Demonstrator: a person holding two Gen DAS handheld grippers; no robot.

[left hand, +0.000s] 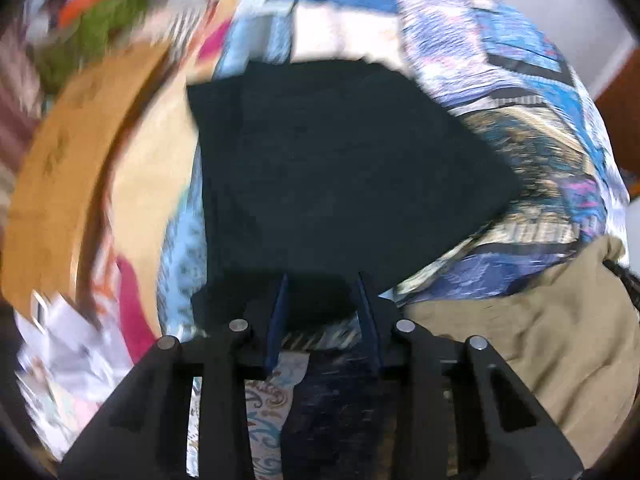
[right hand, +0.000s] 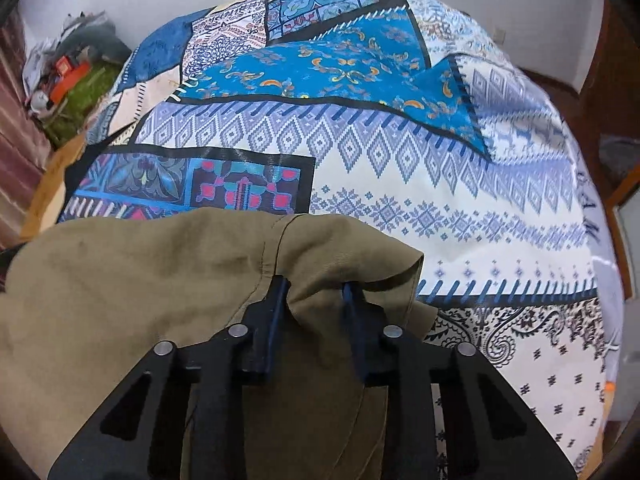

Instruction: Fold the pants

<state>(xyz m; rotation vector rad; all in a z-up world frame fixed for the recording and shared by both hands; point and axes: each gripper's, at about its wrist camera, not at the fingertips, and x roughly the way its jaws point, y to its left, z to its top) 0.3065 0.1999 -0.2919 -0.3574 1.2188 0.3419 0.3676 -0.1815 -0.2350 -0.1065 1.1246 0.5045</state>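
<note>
Olive-khaki pants point(right hand: 140, 280) lie bunched on a patterned blue and white bedspread point(right hand: 400, 160). My right gripper point(right hand: 314, 284) has its jaws apart with a raised fold of the pants' edge between the fingers; the fingers do not look pressed on it. In the left wrist view, which is blurred by motion, the same khaki pants point(left hand: 520, 332) lie at the lower right. My left gripper point(left hand: 324, 280) is open and empty, its fingers over the near edge of a dark navy folded garment point(left hand: 340, 160) lying flat on the bed.
A wooden bed frame edge point(left hand: 68, 152) runs along the left. Clutter with orange and green items point(right hand: 68, 76) lies on the floor at the far left. White papers point(left hand: 68, 340) lie at the lower left. A brown wooden door or furniture point(right hand: 608, 120) stands at right.
</note>
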